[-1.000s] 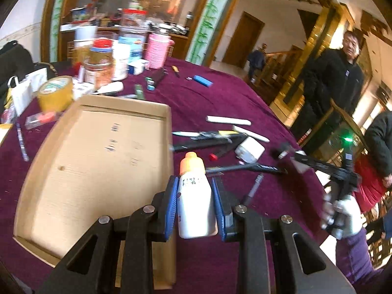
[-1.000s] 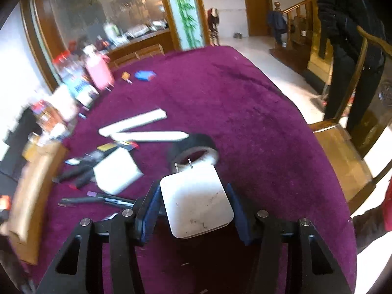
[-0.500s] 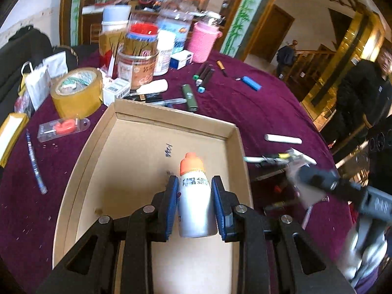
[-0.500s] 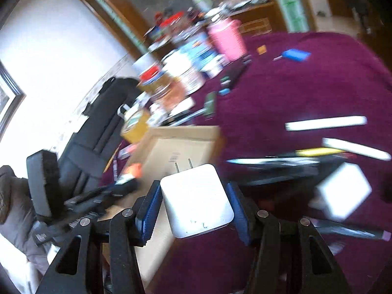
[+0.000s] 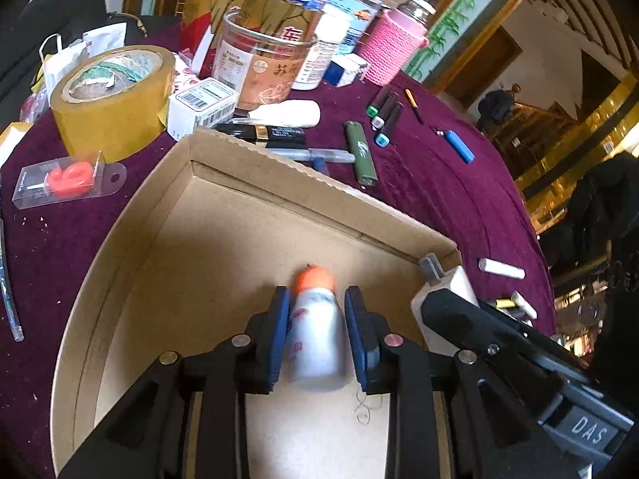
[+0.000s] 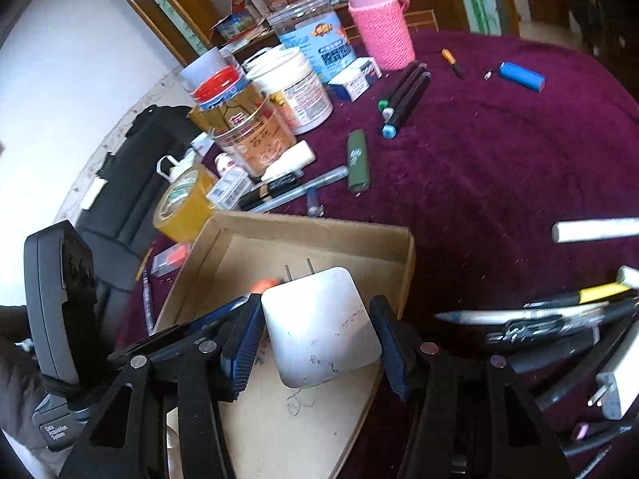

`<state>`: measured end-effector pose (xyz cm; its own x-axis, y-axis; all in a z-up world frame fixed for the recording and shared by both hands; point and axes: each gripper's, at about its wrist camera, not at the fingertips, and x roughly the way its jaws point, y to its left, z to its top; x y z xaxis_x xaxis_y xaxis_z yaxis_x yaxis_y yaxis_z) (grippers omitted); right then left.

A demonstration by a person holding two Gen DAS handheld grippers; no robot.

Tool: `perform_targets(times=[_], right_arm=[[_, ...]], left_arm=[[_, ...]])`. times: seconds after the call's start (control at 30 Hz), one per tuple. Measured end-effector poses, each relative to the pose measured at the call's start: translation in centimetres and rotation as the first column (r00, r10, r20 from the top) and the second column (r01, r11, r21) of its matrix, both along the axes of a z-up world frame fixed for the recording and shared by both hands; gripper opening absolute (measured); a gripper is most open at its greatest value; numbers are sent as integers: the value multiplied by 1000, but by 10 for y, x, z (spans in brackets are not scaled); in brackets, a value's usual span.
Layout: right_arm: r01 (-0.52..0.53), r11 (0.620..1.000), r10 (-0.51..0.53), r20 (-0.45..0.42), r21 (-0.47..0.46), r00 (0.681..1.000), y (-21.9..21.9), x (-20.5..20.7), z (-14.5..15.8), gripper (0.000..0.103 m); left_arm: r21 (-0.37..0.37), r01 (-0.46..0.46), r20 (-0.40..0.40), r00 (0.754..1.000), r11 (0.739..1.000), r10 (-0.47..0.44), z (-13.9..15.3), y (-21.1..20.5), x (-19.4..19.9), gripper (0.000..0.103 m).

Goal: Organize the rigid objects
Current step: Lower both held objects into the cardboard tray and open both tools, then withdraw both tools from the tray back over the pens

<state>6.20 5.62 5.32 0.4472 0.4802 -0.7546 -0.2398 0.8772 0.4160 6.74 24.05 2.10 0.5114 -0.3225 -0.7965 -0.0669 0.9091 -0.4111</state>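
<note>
Purple velvet tablecloth [image 6: 499, 167] lies under a cardboard tray [image 5: 279, 203], and both my loads hang above its floor. My left gripper [image 5: 313, 319] pinches a white bottle [image 5: 315, 335], orange cap pointing forward. My right gripper [image 6: 319, 339] clamps a white charger [image 6: 319, 327], prongs forward, beside the right wall.

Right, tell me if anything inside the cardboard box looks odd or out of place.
Only a small wire squiggle lying loose on the cardboard box floor, beside the left claw and its white bottle. It looks like stray debris.
</note>
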Motion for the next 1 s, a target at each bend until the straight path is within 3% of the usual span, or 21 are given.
perform_targets(times=[0.07, 0.13, 0.2, 0.4, 0.53, 0.6, 0.77, 0.9, 1.0], right_arm=[[12, 1000, -12, 17, -24, 1000, 2, 2, 2, 60], [25, 999, -25, 35, -23, 999, -1, 3, 6, 64], [31, 999, -30, 50, -17, 998, -3, 3, 9, 73], [63, 998, -64, 119, 18, 991, -26, -9, 26, 75], [108, 994, -110, 209, 19, 972, -63, -32, 42, 78], [154, 988, -153, 246, 16, 957, -90, -44, 47, 79], [291, 956, -289, 288, 35, 913, -167, -64, 47, 80], [396, 918, -382, 310, 20, 871, -227, -73, 41, 80], [476, 879, -451, 339, 9, 826, -267, -81, 34, 80]], left_arm=[[-15, -17, -2, 1000, 1000, 17, -2, 3, 2, 39], [-35, -36, 1, 999, 999, 36, -2, 7, 2, 62], [-69, -48, 7, 999, 996, 48, -2, 12, 1, 68], [-87, -63, 61, 996, 994, 68, 19, 12, -20, 69], [-78, -73, 122, 989, 994, 83, 44, 0, -50, 86], [-72, -59, 145, 987, 996, 69, 53, -11, -62, 87], [-37, 42, 160, 987, 998, -35, 67, -58, -80, 88], [-27, 143, 136, 981, 989, -138, 64, -106, -84, 88], [19, 210, 115, 971, 978, -211, 56, -146, -83, 88]])
